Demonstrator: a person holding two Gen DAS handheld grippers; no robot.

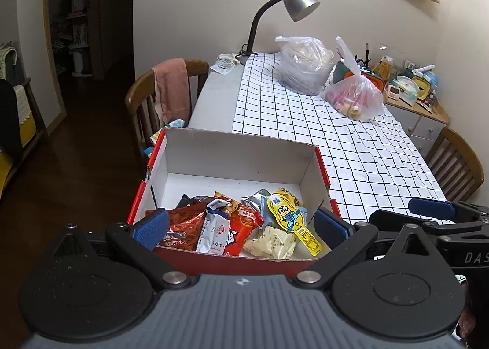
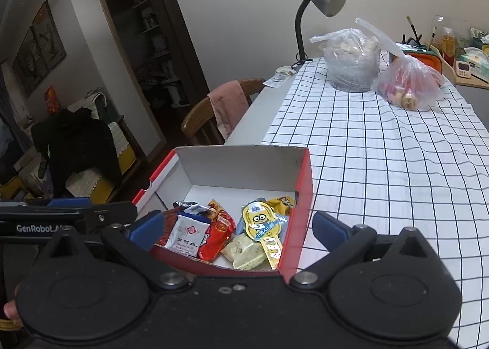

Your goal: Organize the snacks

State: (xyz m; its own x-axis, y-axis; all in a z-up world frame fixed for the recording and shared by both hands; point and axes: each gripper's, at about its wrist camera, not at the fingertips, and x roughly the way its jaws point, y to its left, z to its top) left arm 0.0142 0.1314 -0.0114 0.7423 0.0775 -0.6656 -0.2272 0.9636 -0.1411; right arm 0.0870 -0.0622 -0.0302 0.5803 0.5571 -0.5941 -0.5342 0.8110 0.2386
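Note:
A red cardboard box [image 1: 232, 150] with a white inside stands at the near left corner of the table; it also shows in the right wrist view [image 2: 244, 165]. Several snack packets lie in its near half: a yellow Minion pouch [image 1: 290, 214] [image 2: 262, 223], a white milk packet [image 1: 214, 229] [image 2: 188, 234], red wrappers [image 1: 244, 220] [image 2: 218, 237] and a pale yellow packet [image 1: 272, 242] [image 2: 246, 251]. My left gripper [image 1: 241, 226] is open and empty, its fingers on either side of the box's near end. My right gripper [image 2: 238, 226] is open and empty, just over the box's near right corner.
A white checked cloth [image 1: 351, 141] covers the table. At the far end stand a desk lamp [image 1: 293, 3], a clear plastic bag [image 1: 302, 64] and a pink bag of snacks [image 1: 354, 95] [image 2: 409, 86]. Wooden chairs stand at the left [image 1: 146, 95] and right [image 1: 455, 162].

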